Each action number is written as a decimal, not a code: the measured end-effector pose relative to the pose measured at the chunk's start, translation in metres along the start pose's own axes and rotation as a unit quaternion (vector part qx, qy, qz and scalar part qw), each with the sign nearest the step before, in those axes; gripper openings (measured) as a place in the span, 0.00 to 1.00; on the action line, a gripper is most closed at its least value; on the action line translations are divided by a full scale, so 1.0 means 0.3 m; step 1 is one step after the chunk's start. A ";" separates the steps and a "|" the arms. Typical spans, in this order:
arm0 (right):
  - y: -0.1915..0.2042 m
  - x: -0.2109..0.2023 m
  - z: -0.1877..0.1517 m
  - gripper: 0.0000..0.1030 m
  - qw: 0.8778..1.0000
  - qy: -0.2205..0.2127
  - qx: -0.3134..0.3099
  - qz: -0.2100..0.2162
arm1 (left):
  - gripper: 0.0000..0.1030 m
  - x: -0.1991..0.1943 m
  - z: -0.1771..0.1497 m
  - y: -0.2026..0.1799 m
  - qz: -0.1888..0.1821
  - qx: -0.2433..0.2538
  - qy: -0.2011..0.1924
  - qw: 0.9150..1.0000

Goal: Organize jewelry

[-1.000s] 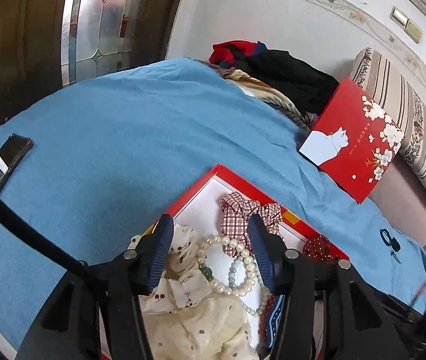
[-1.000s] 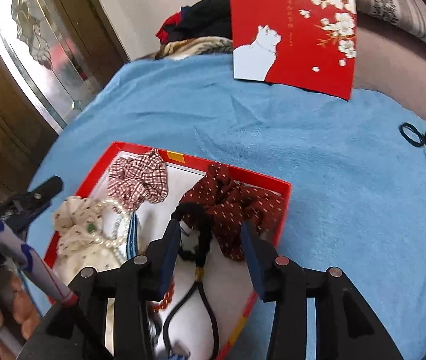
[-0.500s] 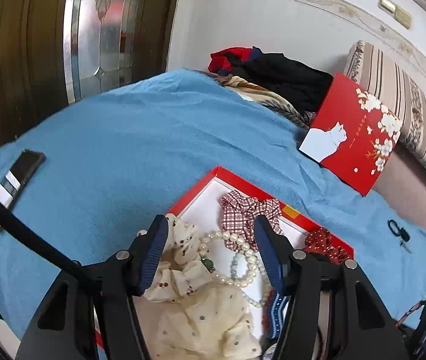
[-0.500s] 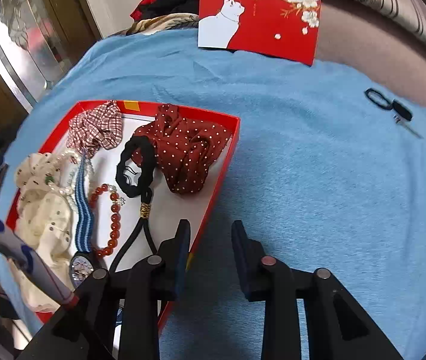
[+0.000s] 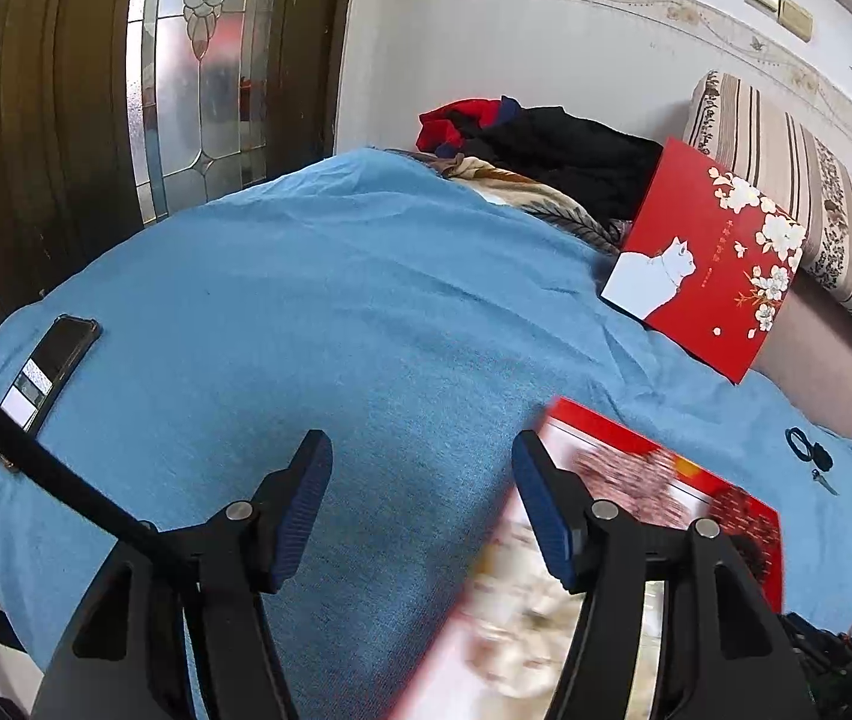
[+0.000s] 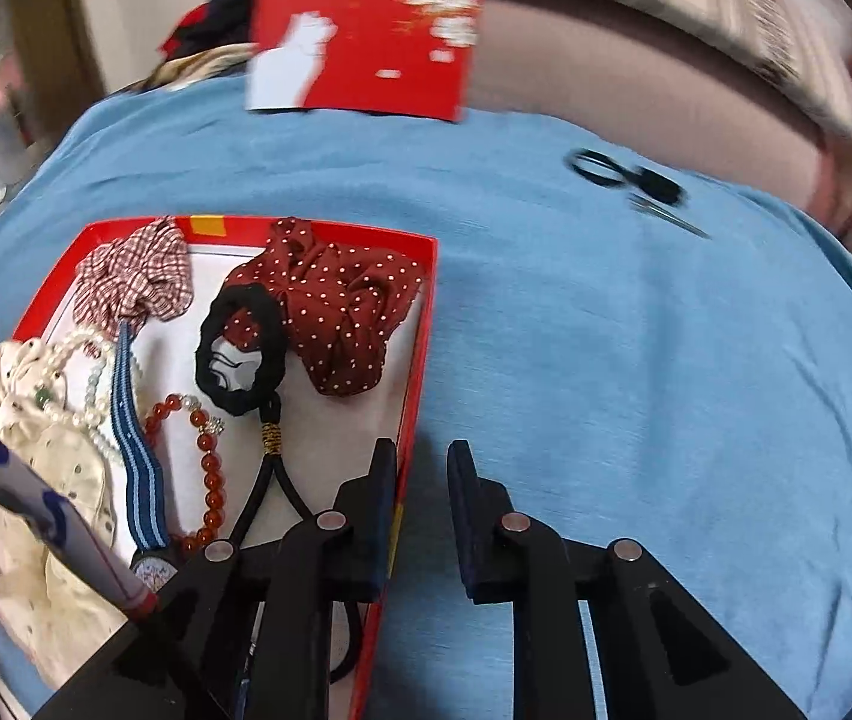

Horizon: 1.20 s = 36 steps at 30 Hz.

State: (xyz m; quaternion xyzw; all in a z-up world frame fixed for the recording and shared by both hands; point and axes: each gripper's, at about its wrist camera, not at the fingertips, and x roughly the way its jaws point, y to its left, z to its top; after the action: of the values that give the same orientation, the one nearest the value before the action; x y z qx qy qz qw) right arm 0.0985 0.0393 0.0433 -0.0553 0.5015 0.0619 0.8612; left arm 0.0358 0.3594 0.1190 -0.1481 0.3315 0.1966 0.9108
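Note:
A red box (image 6: 306,228) lies on the blue cloth and holds scrunchies, a pearl necklace (image 6: 84,396), a red bead bracelet (image 6: 210,468) and a black hair tie (image 6: 240,354). My right gripper (image 6: 423,447) straddles the box's right wall. Its jaws are closing: the left finger lies against the wall's inside, and a strip of cloth shows before the right finger. In the left wrist view the box (image 5: 606,420) is blurred at lower right, behind the right finger. My left gripper (image 5: 420,441) hangs over bare cloth, its jaws opening with nothing between them.
The red lid with a white cat (image 5: 708,258) leans on a striped cushion at the back. A phone (image 5: 48,372) lies at the cloth's left edge and small scissors (image 6: 636,180) at the right. Clothes (image 5: 546,144) are piled by the wall.
The right gripper moved from over the box's middle to its right wall and narrowed. In the left wrist view the box slid from between the fingers to the lower right.

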 end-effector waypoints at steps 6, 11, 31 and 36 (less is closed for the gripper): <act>-0.219 -0.028 -0.051 0.17 0.998 0.001 0.062 -0.019 | 0.60 0.000 -0.004 -0.021 -0.004 0.005 0.002 1.000; -0.239 -0.049 -0.063 0.17 0.998 -0.003 0.055 -0.030 | 0.63 -0.016 -0.017 -0.066 0.002 0.021 -0.005 1.000; -0.216 -0.084 -0.216 0.04 0.998 0.021 0.053 0.014 | 0.92 -0.262 -0.070 -0.185 0.042 0.040 -0.125 0.991; -0.227 -0.103 -0.239 0.04 0.997 0.025 0.061 0.032 | 0.99 -0.392 -0.085 -0.199 0.065 0.040 -0.176 0.981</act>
State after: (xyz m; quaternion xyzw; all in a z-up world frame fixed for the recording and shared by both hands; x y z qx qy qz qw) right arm 0.0331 -0.0409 0.0373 0.0115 0.5273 0.0576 0.8476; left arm -0.0336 0.2662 0.1863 -0.0525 0.1829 0.2648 0.9453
